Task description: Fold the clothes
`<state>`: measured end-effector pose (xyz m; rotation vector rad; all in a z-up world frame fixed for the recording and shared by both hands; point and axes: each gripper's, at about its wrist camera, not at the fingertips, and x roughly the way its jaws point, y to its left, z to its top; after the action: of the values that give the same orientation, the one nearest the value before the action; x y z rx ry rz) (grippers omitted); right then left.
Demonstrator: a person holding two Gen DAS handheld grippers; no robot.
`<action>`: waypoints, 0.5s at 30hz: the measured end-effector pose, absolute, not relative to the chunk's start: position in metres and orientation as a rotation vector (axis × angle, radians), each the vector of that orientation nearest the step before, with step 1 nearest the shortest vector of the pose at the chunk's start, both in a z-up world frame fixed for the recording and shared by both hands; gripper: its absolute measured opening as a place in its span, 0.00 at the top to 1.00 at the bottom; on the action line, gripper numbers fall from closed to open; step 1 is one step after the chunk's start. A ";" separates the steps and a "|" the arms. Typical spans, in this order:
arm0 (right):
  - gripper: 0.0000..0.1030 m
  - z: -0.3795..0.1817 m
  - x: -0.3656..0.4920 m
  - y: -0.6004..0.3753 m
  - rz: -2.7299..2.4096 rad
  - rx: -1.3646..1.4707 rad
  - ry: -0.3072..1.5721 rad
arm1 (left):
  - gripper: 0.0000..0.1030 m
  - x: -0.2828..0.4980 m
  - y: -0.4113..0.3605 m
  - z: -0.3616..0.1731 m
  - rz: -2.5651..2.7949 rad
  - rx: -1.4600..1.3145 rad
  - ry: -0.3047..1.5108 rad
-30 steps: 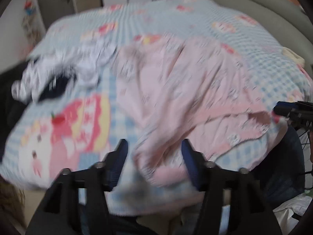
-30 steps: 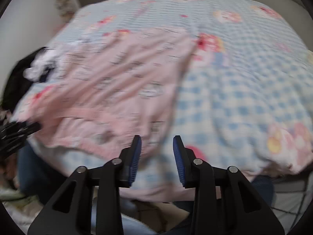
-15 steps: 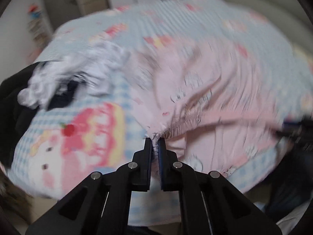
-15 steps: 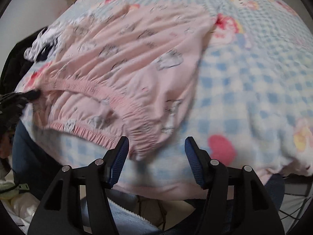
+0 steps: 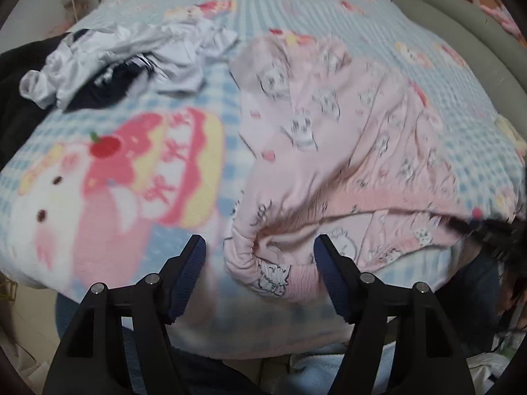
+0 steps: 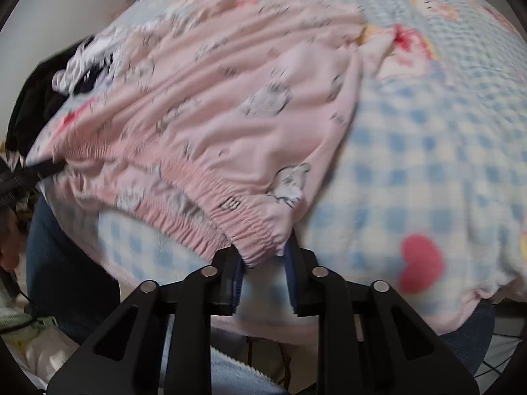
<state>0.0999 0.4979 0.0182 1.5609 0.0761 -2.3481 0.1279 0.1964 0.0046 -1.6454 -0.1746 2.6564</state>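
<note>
Pink printed pyjama bottoms (image 5: pixel 329 138) are spread across the centre and right of the left wrist view, on a blue checked blanket (image 5: pixel 108 177) with cartoon prints; the elastic waistband lies nearest the camera, along the blanket's lower edge. In the right wrist view the same garment (image 6: pixel 230 98) fills the upper left and centre of the frame.

The left gripper (image 5: pixel 260 260) is seen at lower centre with jaws wide and opening. The bunched waistband corner sits between the fingers, but no pad is pressed on it, so nothing is gripped.

The right gripper (image 6: pixel 263 260) is seen at lower centre with jaws narrow and closing around the gathered waistband (image 6: pixel 250 227). The cloth lies between the pads; whether it is pinched yet cannot be told for sure, as a small gap shows on the right side.

Handling, judged: thin, soft, light knit, limp when lifted, easily wrinkled and dragged. The elastic band is thicker and ribbed, so it is the best place to be taken hold of, at its two outer corners. A shallow bite is likely to slip off.

A crumpled white and navy garment (image 5: pixel 131 56) lies in the upper left, apart from the pink one. Dark clothing (image 5: pixel 16 98) is seen at the left edge.
</note>
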 end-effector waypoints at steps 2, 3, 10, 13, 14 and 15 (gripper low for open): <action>0.82 0.030 0.097 0.505 -2.441 1.517 0.085 | 0.34 0.130 0.203 -0.002 2.658 -1.664 -0.128; 0.82 0.034 0.094 0.507 -2.480 1.508 0.085 | 0.35 0.132 0.206 -0.003 2.661 -1.671 -0.116; 0.74 0.049 0.094 0.557 -2.658 1.514 -0.123 | 0.33 0.143 0.221 0.005 2.641 -1.571 -0.119; 0.67 0.058 0.103 0.560 -2.653 1.484 -0.056 | 0.66 0.141 0.241 0.012 2.670 -1.484 0.031; 0.67 0.063 0.107 0.552 -2.644 1.449 0.006 | 0.72 0.138 0.245 0.014 2.676 -1.468 0.085; 0.67 0.068 0.109 0.547 -2.638 1.409 0.084 | 0.74 0.137 0.248 0.016 2.677 -1.451 0.115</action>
<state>0.1091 0.5471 0.0677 1.4089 0.0837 -2.6383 0.1371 0.2482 0.0162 -1.4509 0.1150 2.6774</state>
